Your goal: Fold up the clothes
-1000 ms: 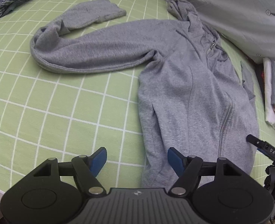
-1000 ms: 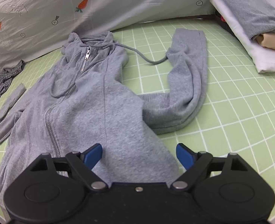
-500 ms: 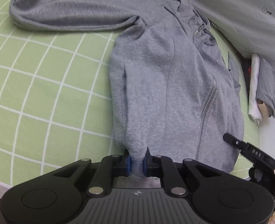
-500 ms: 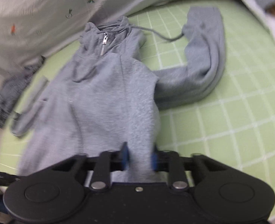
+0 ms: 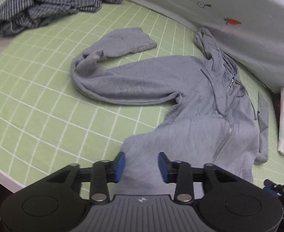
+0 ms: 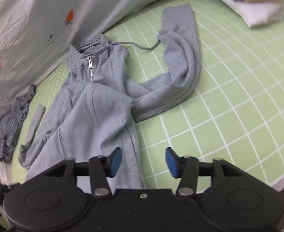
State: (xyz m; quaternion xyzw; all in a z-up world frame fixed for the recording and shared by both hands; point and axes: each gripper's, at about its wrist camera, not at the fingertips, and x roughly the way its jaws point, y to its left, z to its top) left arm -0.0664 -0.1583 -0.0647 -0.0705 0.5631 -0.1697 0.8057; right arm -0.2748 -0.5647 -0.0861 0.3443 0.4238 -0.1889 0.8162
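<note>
A grey zip hoodie (image 5: 190, 100) lies face up on the green grid mat (image 5: 35, 96), hood toward the grey sheet. Its lower part is lifted and bunched up over the chest (image 6: 95, 112). One sleeve (image 5: 122, 44) curls to the left, the other sleeve (image 6: 180, 58) bends off to the right. My left gripper (image 5: 141, 167) is open above the near left edge of the fabric. My right gripper (image 6: 143, 162) is open too, with the hoodie's right edge just inside its left finger (image 6: 114, 161).
A crumpled checked shirt (image 5: 45, 2) lies at the mat's far left corner. A folded stack (image 6: 257, 5) of white and grey clothes sits at the far right. A grey sheet with carrot prints (image 5: 238, 9) rises behind the hoodie. The mat's front edge runs close below both grippers.
Half a second ago both grippers were shut on the hoodie's bottom hem. Both have since opened and let go, and the lower part now sits bunched further up the body.
</note>
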